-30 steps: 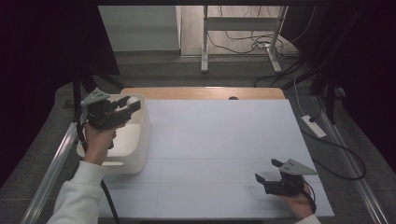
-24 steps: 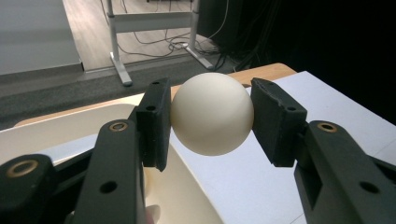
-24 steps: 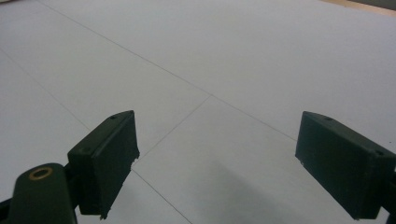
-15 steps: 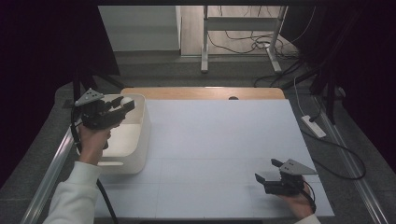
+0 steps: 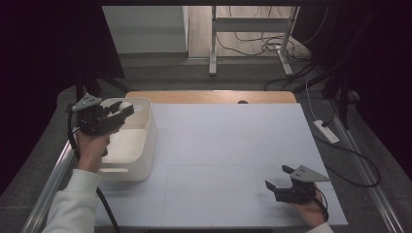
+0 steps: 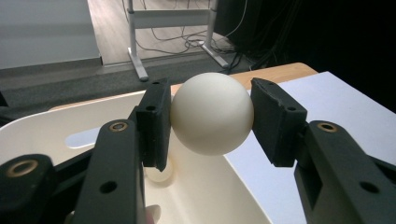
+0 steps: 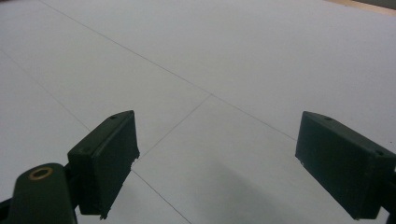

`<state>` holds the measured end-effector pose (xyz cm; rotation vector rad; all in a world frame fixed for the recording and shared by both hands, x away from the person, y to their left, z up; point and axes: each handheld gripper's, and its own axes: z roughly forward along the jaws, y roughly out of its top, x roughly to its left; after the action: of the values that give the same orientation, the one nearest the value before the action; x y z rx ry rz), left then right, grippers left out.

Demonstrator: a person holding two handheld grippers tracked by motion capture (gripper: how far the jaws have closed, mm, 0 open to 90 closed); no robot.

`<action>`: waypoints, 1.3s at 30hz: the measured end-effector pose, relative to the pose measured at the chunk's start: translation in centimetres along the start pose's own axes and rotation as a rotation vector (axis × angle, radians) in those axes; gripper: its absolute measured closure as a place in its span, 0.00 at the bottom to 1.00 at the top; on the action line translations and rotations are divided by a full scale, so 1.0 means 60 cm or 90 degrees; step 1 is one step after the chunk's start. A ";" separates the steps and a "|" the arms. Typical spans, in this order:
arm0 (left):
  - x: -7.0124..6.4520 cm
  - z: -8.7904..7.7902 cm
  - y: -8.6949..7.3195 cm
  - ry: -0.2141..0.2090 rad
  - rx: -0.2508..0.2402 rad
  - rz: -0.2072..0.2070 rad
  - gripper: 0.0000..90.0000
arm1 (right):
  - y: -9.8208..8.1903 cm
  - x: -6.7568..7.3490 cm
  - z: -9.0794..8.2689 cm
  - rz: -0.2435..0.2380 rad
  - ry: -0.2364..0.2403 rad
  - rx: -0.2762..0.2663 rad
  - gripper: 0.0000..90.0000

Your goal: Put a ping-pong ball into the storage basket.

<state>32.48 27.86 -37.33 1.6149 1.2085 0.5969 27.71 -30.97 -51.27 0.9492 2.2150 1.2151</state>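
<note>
A cream-white ball (image 6: 212, 113) is clamped between the two black pads of my left gripper (image 6: 210, 119). In the high view that left gripper (image 5: 125, 108) hangs over the far left part of a white tub (image 5: 145, 141) at the table's left side, with the ball (image 5: 125, 105) at its tip. A second small pale ball (image 6: 159, 173) seems to lie on the tub's floor (image 6: 201, 196) below the held one. My right gripper (image 5: 277, 177) rests low over the white table sheet (image 5: 218, 145) at the near right, jaws wide apart and empty; its pads (image 7: 105, 158) frame bare sheet.
The white sheet (image 7: 210, 56) is crossed by thin seam lines. A wooden table edge (image 5: 209, 96) shows at the back. A white power strip (image 5: 326, 131) and cables lie on the floor at the right. A metal rail (image 5: 48, 184) runs along the table's left side.
My left gripper with the ball has drifted a little to the left and toward the near side over the tub. The right gripper has stayed where it was.
</note>
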 end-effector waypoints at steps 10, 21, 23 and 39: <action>0.016 -0.006 -0.005 0.022 0.004 -0.007 0.56 | 0.000 0.000 0.000 0.000 0.000 0.000 0.14; 0.027 -0.008 -0.010 0.035 0.009 -0.014 0.56 | 0.000 0.000 0.000 0.000 -0.001 0.001 0.14; 0.027 -0.008 -0.011 0.038 0.010 -0.012 0.56 | 0.000 0.000 0.000 0.000 -0.001 0.001 0.14; 0.032 0.006 -0.013 0.048 0.030 -0.011 0.56 | 0.000 0.000 0.000 0.000 -0.002 0.003 0.14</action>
<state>33.19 29.48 -38.53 1.6324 1.2988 0.6274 27.71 -30.94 -51.29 0.9527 2.2158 1.2091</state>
